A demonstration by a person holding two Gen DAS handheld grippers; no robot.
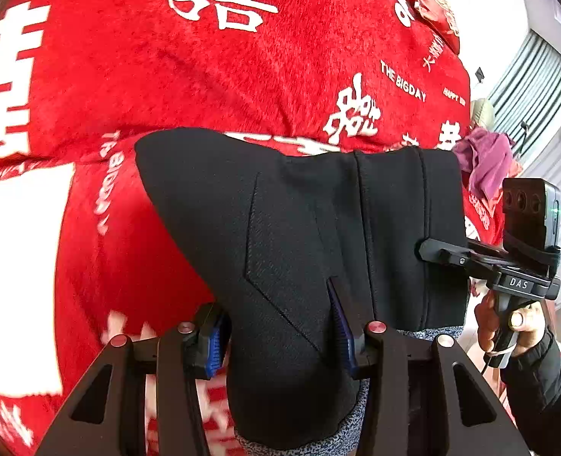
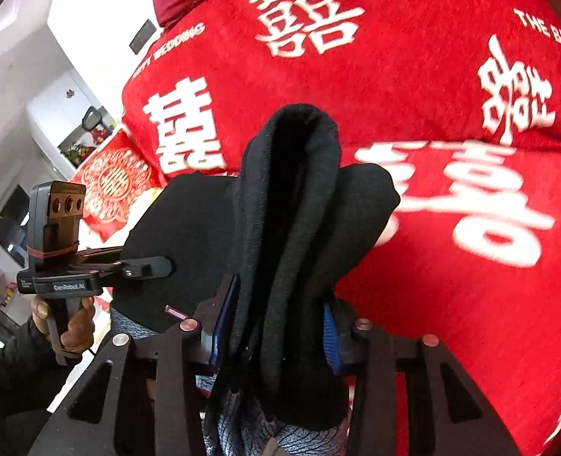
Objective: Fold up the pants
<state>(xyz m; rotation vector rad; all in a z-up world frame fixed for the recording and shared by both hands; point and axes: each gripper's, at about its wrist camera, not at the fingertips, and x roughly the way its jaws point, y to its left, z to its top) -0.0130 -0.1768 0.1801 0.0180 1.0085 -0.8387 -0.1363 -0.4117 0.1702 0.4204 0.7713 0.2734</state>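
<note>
Both-handed, the black pants (image 1: 303,235) hang stretched between the two grippers above a red wedding blanket (image 1: 189,76) printed with white double-happiness characters. Seen from the left wrist, the left gripper (image 1: 280,338) has its blue-padded fingers (image 1: 212,345) set wide, with a thick fold of dark cloth and its speckled grey lining (image 1: 341,440) filling the gap; the right pad presses the fabric, yet the left pad stands just beside it, so I cannot tell whether the claw truly bites. At 3 o'clock in that view, the right gripper (image 1: 421,249) reaches in from the side, its tip against the far edge of the garment, held by a right hand (image 1: 508,326) in a black sleeve. From the right wrist, the right gripper (image 2: 280,326) is clenched on a bunched ridge of pants (image 2: 291,205) that rises toward 12 o'clock, blue pads (image 2: 331,336) tight on either side. At 9 o'clock there, the left gripper (image 2: 166,266) touches the cloth, gripped by the left hand (image 2: 71,323). A purple cloth (image 1: 485,159) lies at 2 o'clock in the left view, near the blanket's edge.
</note>
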